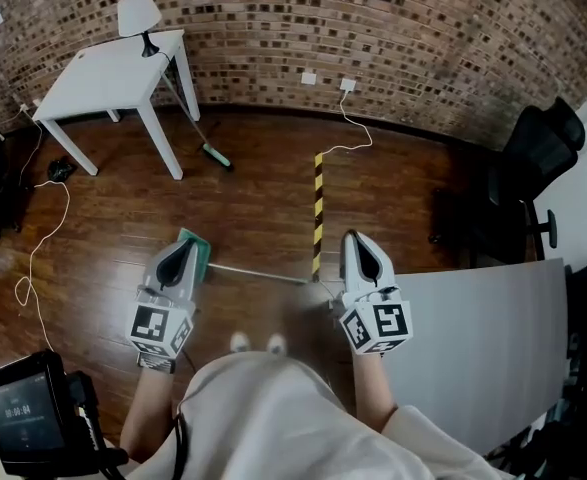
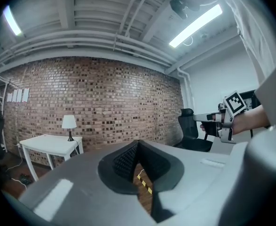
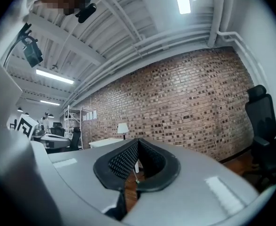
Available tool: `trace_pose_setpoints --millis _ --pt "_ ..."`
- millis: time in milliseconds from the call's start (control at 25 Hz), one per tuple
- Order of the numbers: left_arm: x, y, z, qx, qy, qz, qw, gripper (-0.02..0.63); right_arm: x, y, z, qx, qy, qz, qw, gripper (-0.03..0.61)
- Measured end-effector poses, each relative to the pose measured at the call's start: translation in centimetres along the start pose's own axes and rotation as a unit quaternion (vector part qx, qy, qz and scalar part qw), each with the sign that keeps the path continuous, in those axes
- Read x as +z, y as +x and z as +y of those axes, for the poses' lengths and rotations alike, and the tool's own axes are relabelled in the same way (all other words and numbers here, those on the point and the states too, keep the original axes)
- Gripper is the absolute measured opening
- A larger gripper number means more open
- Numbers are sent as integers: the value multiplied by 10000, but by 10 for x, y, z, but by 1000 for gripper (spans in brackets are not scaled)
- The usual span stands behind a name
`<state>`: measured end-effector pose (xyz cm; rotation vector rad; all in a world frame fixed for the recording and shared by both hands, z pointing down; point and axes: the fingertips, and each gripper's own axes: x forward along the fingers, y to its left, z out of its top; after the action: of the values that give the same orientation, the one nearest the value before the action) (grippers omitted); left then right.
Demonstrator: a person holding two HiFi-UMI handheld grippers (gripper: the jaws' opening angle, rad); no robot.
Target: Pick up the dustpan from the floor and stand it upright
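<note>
The dustpan (image 1: pixel 202 255) lies flat on the wooden floor, its green pan at the left and its long thin handle (image 1: pixel 261 272) running right towards my feet. My left gripper (image 1: pixel 182 246) is held level high above the pan and hides part of it in the head view; its jaws are shut with nothing between them (image 2: pixel 138 146). My right gripper (image 1: pixel 354 238) hangs level over the handle's right end, apart from it, also shut and empty (image 3: pixel 138 142). Both point at the brick wall.
A white table (image 1: pixel 113 78) with a lamp (image 1: pixel 138 16) stands far left, and a green-headed broom (image 1: pixel 216 156) leans on it. Yellow-black tape (image 1: pixel 318 213) runs along the floor. A grey desk (image 1: pixel 483 338) and a black chair (image 1: pixel 533 158) are at the right; cables (image 1: pixel 38 258) trail at the left.
</note>
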<state>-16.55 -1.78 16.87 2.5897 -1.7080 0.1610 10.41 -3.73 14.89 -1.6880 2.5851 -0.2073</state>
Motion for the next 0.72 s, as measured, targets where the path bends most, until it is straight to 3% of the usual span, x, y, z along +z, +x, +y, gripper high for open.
trace_pose_setpoints --millis 440,720 --pt "-38 23 37 -280 -91 288 9992 0 -48 22 1 -464 -284 404 9977 15" --pt "-102 72 44 -809 -144 701 9941 0 -116 27 -21 -1005 -340 718 9918 35"
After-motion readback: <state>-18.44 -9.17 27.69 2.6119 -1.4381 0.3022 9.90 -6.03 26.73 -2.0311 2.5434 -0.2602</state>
